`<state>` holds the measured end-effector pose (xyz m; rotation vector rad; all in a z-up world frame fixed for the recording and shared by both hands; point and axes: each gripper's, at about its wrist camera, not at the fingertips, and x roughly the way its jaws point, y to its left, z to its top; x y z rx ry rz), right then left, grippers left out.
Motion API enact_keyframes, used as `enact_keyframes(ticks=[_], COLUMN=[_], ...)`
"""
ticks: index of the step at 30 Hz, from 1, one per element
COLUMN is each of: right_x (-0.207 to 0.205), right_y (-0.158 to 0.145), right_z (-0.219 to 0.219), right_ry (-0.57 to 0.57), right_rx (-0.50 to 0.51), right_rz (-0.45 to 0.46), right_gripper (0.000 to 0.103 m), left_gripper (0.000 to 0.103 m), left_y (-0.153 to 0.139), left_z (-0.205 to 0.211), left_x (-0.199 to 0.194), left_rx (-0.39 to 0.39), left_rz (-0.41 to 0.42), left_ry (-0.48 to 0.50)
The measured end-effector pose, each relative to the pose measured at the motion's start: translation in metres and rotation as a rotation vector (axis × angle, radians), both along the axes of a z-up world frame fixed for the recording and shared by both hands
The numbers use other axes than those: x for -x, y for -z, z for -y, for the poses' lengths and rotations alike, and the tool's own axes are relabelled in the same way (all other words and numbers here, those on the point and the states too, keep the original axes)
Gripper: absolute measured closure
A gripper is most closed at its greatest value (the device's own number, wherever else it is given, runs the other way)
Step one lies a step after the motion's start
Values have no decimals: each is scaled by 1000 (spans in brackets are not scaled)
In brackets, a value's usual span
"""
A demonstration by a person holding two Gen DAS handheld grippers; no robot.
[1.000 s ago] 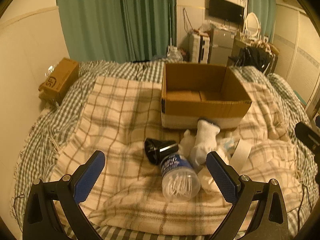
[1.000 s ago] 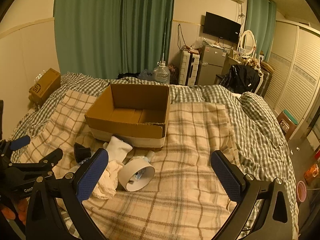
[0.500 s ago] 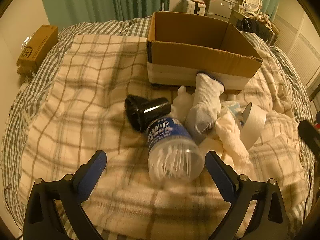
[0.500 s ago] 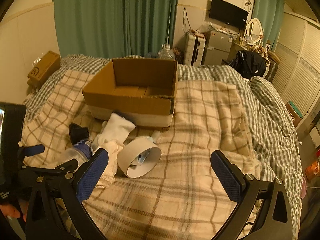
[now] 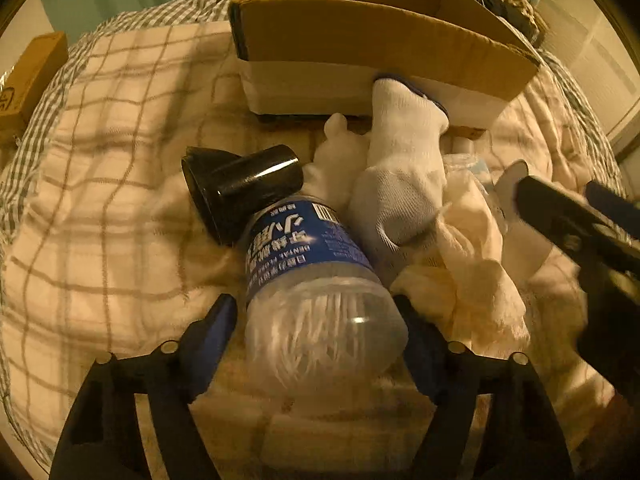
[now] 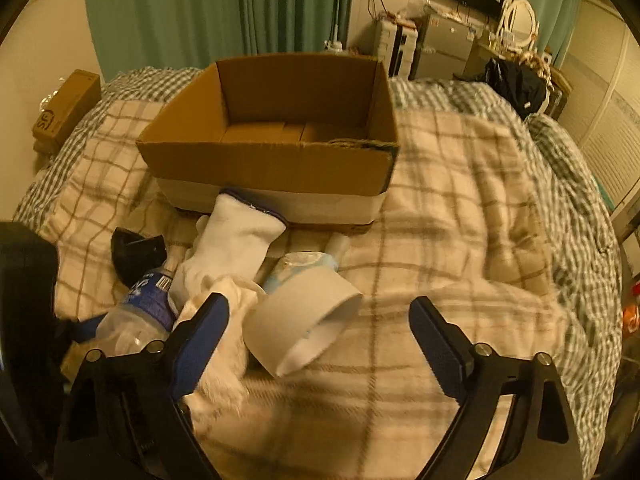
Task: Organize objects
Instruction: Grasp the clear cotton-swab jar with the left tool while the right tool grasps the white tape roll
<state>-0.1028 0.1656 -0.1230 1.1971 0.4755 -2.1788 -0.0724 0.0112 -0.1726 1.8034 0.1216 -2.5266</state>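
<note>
A clear plastic bottle with a blue label [image 5: 316,300] lies on the plaid blanket, base toward me. My left gripper [image 5: 320,344] is open, its blue pads on either side of the bottle's base. Behind the bottle lie a black funnel-shaped nozzle [image 5: 240,188], a white glove [image 5: 400,176] and a crumpled white cloth [image 5: 472,264]. My right gripper [image 6: 320,344] is open above a white tape roll [image 6: 300,320]; the bottle [image 6: 136,312] and glove [image 6: 236,248] also show there. An open, empty cardboard box [image 6: 272,160] stands behind the pile.
A small wrapped pack [image 6: 304,264] lies behind the roll. A brown parcel [image 6: 66,108] sits at the bed's left edge. The plaid blanket [image 6: 460,208] stretches to the right. Furniture and green curtains [image 6: 216,8] stand beyond the bed.
My left gripper has come down and forward so its pads now flank the bottle's base. My right gripper has moved down and forward over the tape roll.
</note>
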Motion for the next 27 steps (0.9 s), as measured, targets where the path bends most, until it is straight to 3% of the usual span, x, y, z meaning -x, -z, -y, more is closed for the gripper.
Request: enact_keyframes(ticks=[1,4,6,16,27], right_x=[3,8,10,-5,-26], right_y=[5,21,26,3,-65], right_z=[4,8,7,-5,-33], right_ry=[9,29,30,-22,-135], right_rx=[-9,-42,-41,19,182], right_rz=[14,58,81,73,7], right_gripper=[19,31,34,70,76], left_gripper=[32,33,33,36,37], left_y=[0,0,-3,-37,-81], left_z=[1,4,6,10,10], left_x=[0,-3,-6,-21,-36], left_rx=[-11,-25,-46,-71,-36], left_rz=[-5,-22,-43,-184,-295], left_ry=[-5,-10,-17,-17,-21])
